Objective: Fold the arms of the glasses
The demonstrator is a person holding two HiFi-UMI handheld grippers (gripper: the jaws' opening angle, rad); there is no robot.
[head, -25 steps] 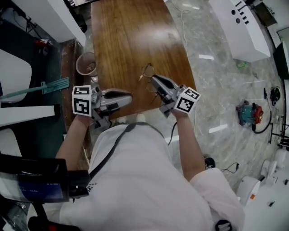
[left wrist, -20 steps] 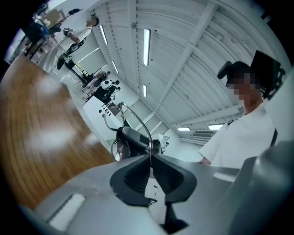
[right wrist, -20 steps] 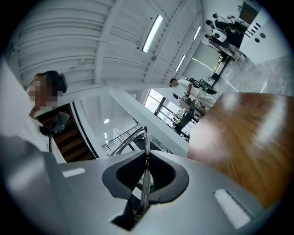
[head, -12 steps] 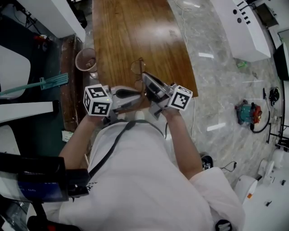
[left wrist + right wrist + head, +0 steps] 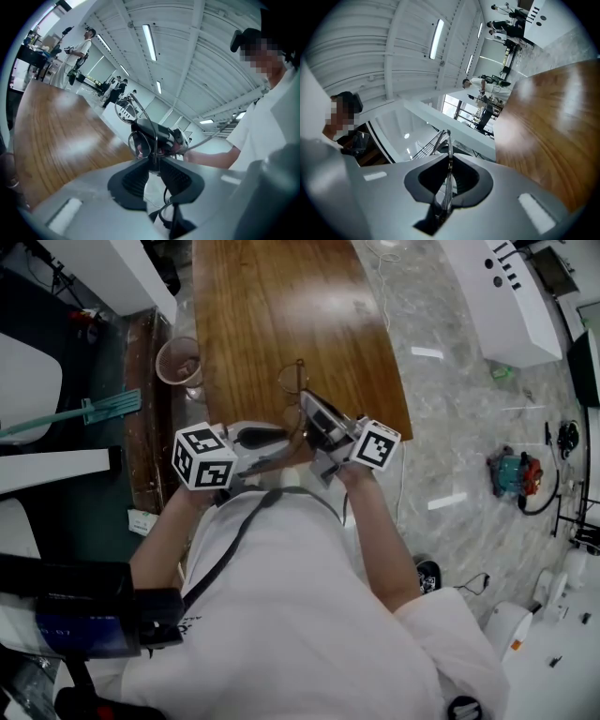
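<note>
1. Head view: my two claws meet over the near end of the wooden surface (image 5: 272,306). My right claw (image 5: 307,401) has the glasses (image 5: 292,379), which show over the surface just past its tips. My left claw (image 5: 292,440) points in at them from the left.
2. Left gripper view: my left claw's jaws have just been opening and now stand narrowly apart. One thin arm of the glasses runs up between them, unpinched.
3. Right gripper view: my right claw is clamped on the glasses, with the frame edge-on between nearly closed jaws.
</note>
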